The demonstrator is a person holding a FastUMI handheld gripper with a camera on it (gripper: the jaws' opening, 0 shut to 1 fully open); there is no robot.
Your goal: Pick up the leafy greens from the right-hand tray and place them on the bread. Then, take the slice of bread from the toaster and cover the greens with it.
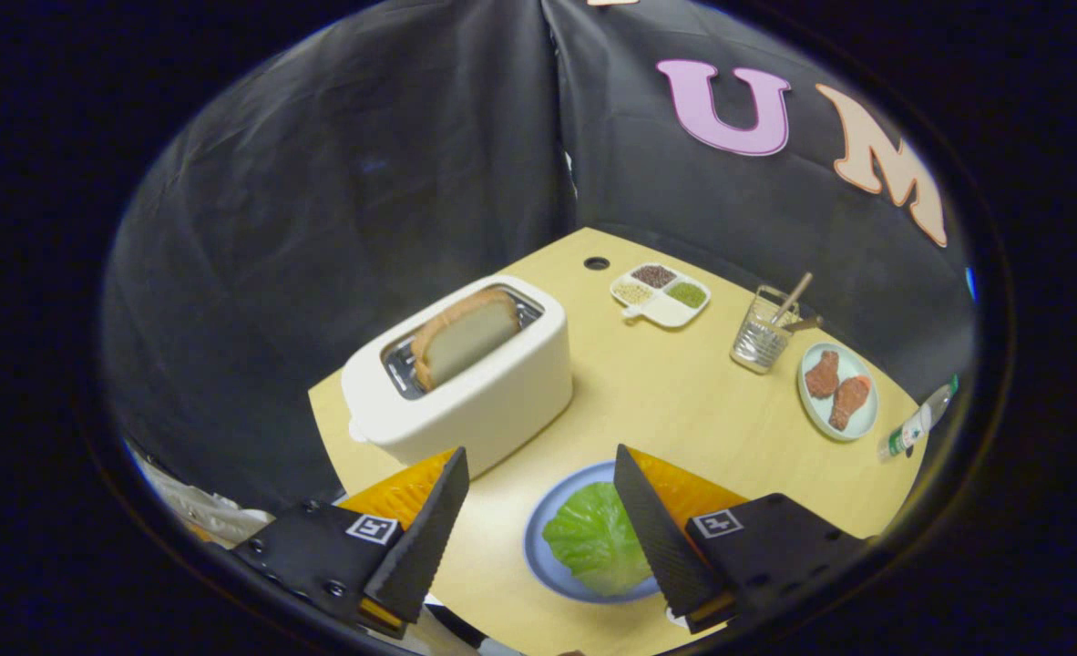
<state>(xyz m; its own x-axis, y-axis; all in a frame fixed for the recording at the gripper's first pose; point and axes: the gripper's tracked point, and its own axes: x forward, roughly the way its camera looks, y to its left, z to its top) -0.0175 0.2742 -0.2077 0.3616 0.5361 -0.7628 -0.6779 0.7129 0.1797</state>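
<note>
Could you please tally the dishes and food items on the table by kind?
Plates: 2 (blue plate, pale plate)
Divided dish: 1
Bread slice: 1
Lettuce leaf: 1
Meat pieces: 2
Total: 7
The claw is open.

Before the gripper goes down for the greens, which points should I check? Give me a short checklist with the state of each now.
1. Gripper open: ok, fingers spread wide, nothing held.
2. Greens reachable: ok, on the blue plate between the fingers, nearer the right finger.
3. Gripper centred over greens: not ok, the leaf lies toward the right finger.
4. Base bread to receive the greens: cannot tell.
5. Bread slice ready in toaster: ok, it stands out of the slot.
6. Toaster clear of the left finger: ok, just beyond it.
</note>
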